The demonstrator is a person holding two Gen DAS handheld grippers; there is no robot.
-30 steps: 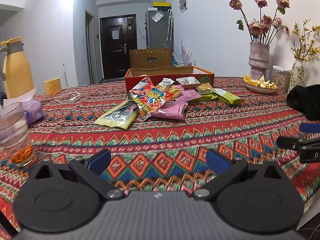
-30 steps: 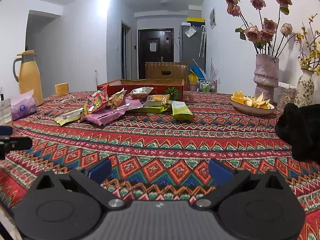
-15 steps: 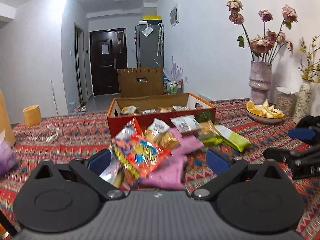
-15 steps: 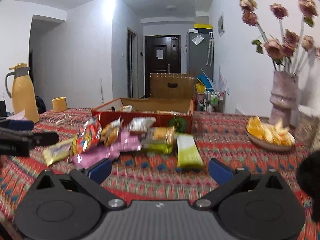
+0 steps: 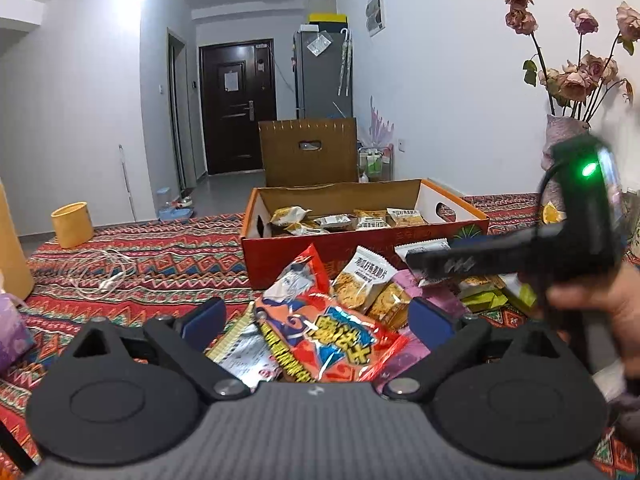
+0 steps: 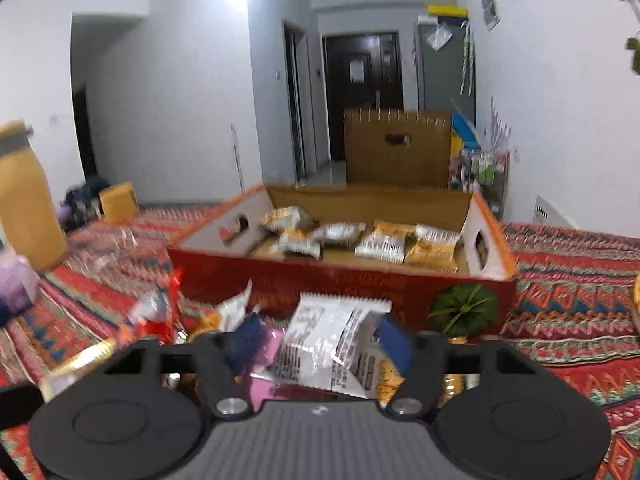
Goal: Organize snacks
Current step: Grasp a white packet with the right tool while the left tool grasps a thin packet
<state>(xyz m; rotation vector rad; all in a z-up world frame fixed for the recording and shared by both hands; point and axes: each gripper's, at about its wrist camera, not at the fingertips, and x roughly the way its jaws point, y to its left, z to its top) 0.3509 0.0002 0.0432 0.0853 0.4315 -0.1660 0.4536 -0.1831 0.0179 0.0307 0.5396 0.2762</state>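
A pile of snack packets lies on the patterned tablecloth in front of an orange-red cardboard box [image 5: 360, 250] that holds several small packets. My left gripper [image 5: 317, 316] is open, low over the pile, with a red-orange snack bag [image 5: 320, 328] between its fingers and untouched. My right gripper [image 6: 320, 342] is closing its jaws around a white and silver packet [image 6: 332, 344]; a gap still shows at the left pad. In the left wrist view the right gripper's fingers [image 5: 460, 258] reach in from the right over that packet, held by a person's hand [image 5: 600, 308].
The box [image 6: 320, 280] stands just behind the pile. A yellow thermos [image 6: 24, 200], a yellow cup [image 5: 72, 224], a white cable [image 5: 100, 272] and a purple tissue pack [image 5: 12, 332] lie to the left. A vase of dried roses [image 5: 560, 132] stands at the right.
Both grippers have moved forward across the table up to the snack pile. The right jaws have narrowed from wide open around the white packet. The left jaws have stayed wide.
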